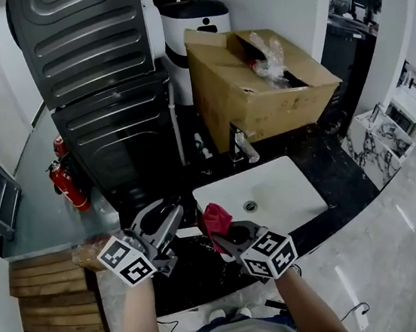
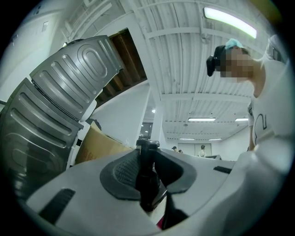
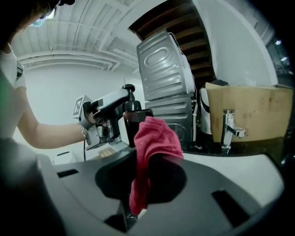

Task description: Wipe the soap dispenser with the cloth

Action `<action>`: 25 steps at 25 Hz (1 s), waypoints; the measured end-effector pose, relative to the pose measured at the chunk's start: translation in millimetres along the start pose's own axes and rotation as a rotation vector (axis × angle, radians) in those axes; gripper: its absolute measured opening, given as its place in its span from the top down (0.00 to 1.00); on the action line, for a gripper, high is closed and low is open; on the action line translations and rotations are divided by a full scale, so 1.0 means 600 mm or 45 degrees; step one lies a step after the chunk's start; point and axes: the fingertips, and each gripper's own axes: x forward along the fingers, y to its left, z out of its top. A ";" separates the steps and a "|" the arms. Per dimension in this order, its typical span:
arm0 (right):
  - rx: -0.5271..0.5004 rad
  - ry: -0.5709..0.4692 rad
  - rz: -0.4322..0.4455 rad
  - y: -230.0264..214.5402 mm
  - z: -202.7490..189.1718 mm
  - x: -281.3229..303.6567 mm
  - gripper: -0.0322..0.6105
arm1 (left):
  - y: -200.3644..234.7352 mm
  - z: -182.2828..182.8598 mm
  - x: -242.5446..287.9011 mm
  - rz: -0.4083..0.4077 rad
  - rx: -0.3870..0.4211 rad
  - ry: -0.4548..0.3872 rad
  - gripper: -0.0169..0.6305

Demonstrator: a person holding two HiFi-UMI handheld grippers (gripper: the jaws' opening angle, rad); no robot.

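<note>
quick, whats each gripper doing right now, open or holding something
left gripper: closed on the soap dispenser, around its pump neck
right gripper: closed on the red cloth

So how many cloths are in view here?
1: the red cloth pinched in the right gripper, beside the soap dispenser held by the left gripper. None other shows.

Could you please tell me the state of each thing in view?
soap dispenser, upright, gripped at the neck
cloth, bunched, against the soap dispenser
left gripper, shut on the soap dispenser
right gripper, shut on the cloth
cardboard box, open
faucet, not running
</note>
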 end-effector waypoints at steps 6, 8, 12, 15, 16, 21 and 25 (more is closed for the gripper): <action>0.046 -0.265 -0.003 -0.016 0.085 -0.032 0.86 | -0.023 -0.012 0.000 -0.067 0.023 0.065 0.81; 0.033 -0.313 0.034 -0.010 0.107 -0.034 0.86 | -0.034 -0.020 0.002 -0.099 0.038 0.096 0.81; 0.031 -0.294 0.080 0.000 0.105 -0.021 0.86 | -0.046 -0.026 0.003 -0.122 0.044 0.117 0.81; 0.062 -0.214 0.077 -0.004 0.071 -0.008 0.86 | -0.045 -0.030 0.000 -0.109 0.045 0.128 0.81; 0.063 -0.174 0.075 -0.004 0.056 -0.003 0.86 | -0.045 -0.031 -0.002 -0.108 0.047 0.133 0.81; 0.066 0.040 0.077 -0.004 -0.020 0.020 0.86 | -0.043 -0.046 -0.007 -0.104 0.062 0.173 0.81; 0.022 0.170 0.045 -0.014 -0.053 0.022 0.86 | -0.047 -0.055 -0.011 -0.112 0.087 0.204 0.82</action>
